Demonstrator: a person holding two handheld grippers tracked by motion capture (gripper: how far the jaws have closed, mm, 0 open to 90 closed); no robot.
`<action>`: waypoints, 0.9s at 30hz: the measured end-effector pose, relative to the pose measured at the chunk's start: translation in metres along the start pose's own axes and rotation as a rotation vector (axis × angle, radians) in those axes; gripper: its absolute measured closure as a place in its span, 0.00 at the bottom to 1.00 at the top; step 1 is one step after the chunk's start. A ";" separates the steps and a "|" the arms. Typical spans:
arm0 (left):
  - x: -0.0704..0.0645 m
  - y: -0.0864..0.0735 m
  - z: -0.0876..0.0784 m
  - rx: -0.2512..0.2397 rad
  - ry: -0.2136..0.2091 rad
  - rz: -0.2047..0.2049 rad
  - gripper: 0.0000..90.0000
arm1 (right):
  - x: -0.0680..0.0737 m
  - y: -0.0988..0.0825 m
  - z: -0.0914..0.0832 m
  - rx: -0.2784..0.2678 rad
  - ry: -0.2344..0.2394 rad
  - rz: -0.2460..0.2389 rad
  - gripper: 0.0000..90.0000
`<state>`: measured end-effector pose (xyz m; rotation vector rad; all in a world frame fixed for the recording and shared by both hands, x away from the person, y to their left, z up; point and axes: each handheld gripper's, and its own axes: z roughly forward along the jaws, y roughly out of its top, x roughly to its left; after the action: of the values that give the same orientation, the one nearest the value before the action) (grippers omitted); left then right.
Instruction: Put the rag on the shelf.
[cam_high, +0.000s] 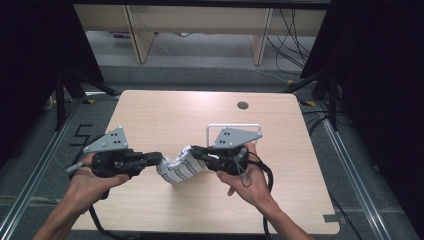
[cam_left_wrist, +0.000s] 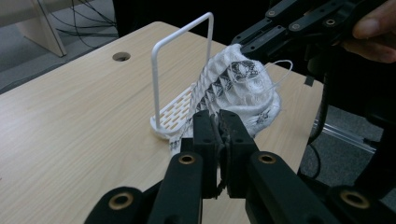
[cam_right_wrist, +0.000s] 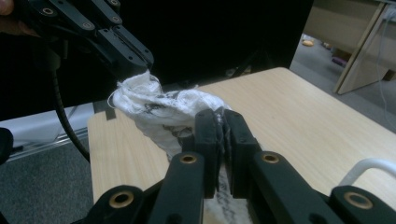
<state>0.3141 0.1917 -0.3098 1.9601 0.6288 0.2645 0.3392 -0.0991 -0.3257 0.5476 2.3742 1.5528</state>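
Note:
A white cloth with black print (cam_high: 179, 169) hangs above the wooden table (cam_high: 165, 112), stretched between both grippers. My left gripper (cam_high: 159, 159) is shut on the cloth's left corner, and my right gripper (cam_high: 195, 150) is shut on its right corner. In the left gripper view the jaws (cam_left_wrist: 219, 122) pinch the bunched cloth (cam_left_wrist: 243, 88), with the other gripper holding its far end at the top. The right gripper view has its jaws (cam_right_wrist: 221, 122) closed on the cloth (cam_right_wrist: 159, 109), the other gripper gripping the far corner.
A white wire rack with a slotted base (cam_high: 234, 127) stands on the table behind the right gripper, seen up close as the rack (cam_left_wrist: 180, 70). A round cable hole (cam_high: 243, 105) sits near the far edge. Table legs and cables lie beyond.

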 end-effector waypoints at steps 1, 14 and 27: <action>0.000 0.000 0.000 0.000 0.000 0.000 0.95 | 0.000 0.000 0.000 0.000 0.000 0.000 0.96; -0.016 0.038 0.023 0.010 -0.075 0.041 0.95 | -0.005 -0.002 -0.051 -0.045 -0.063 0.007 0.96; -0.017 0.076 0.055 -0.003 -0.078 0.069 0.95 | -0.020 -0.002 -0.083 -0.088 -0.136 0.042 0.95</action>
<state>0.3482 0.1138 -0.2663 1.9815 0.5111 0.2300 0.3236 -0.1766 -0.2940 0.6653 2.1970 1.5752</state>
